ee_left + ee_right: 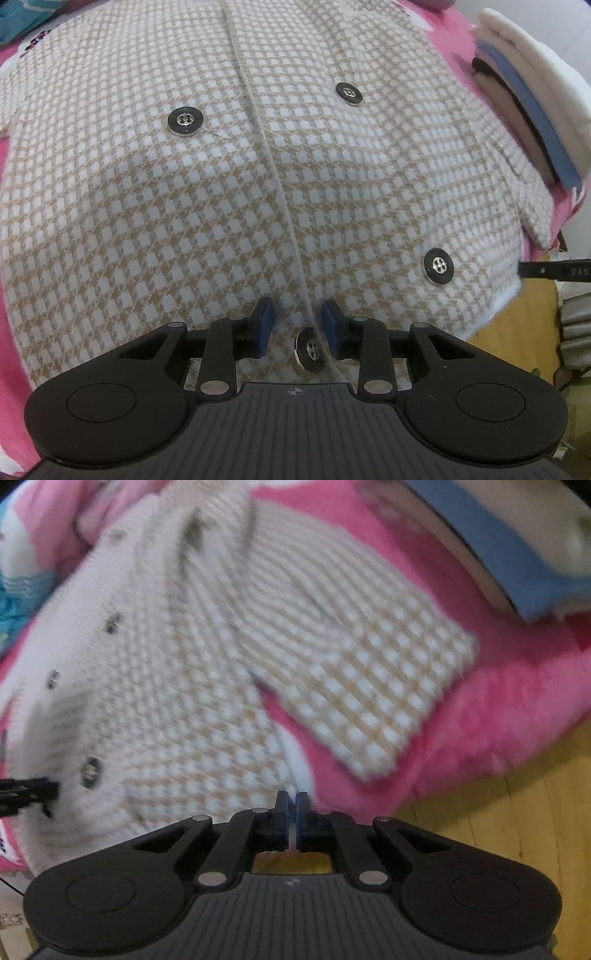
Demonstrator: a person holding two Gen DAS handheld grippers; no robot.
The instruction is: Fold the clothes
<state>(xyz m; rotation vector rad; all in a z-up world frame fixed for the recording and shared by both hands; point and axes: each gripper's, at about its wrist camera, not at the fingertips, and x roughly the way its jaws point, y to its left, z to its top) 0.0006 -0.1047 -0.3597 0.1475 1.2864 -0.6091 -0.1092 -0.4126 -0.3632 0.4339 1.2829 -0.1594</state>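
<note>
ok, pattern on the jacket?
Beige-and-white houndstooth check on the jacket, with black buttons; clearest in the left wrist view.

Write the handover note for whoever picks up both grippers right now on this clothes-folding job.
Left gripper: jaws part open over the front edge of the checked jacket, straddling a button; no grip visible.
Right gripper: shut at the jacket's hem; whether it pinches cloth cannot be told.
The jacket lies spread, buttons up, on the pink blanket, one sleeve out sideways. Folded stack sits beside it.
Done: earlier garments stacked.
Left: fold this jacket.
</note>
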